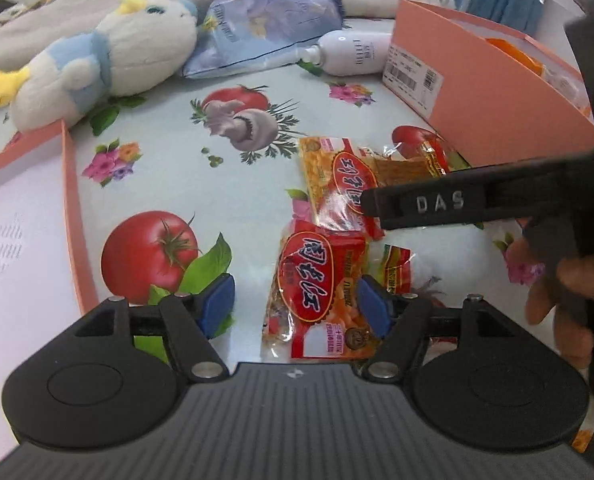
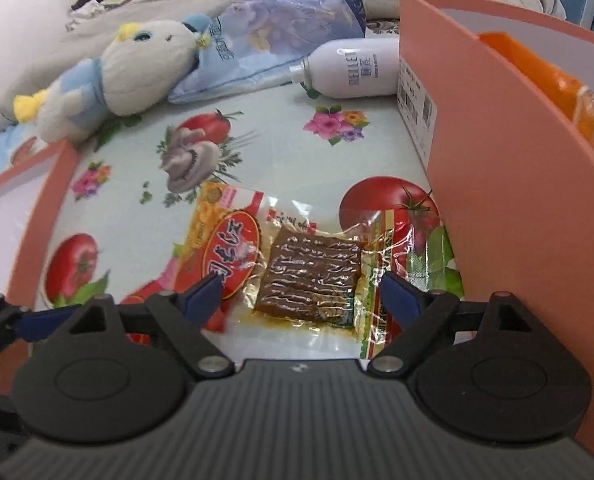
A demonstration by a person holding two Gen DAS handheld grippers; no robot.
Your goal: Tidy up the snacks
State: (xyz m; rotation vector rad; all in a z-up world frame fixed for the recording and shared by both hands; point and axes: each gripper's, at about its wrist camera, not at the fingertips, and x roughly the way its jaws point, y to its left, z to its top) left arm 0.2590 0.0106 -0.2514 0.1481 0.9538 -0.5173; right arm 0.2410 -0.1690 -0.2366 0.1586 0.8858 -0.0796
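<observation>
Snacks [image 2: 293, 268] at lower centre: I am lowering my spread, empty right gripper [image 2: 301, 294] squarely astride the brown packet, left gripper [image 1: 295, 306] likewise released.

Both wrist views look steeply down, close over the surface [image 1: 257, 92]. They share the plush toy [image 1: 109, 56], white bottle [image 2: 353, 68] and pink box [image 2: 497, 184].

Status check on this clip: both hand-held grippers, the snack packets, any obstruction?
Left hand-held gripper open over nearest snack packet. Right hand-held gripper open over brown-slab packet. Nothing held. Pink box close on the right.
</observation>
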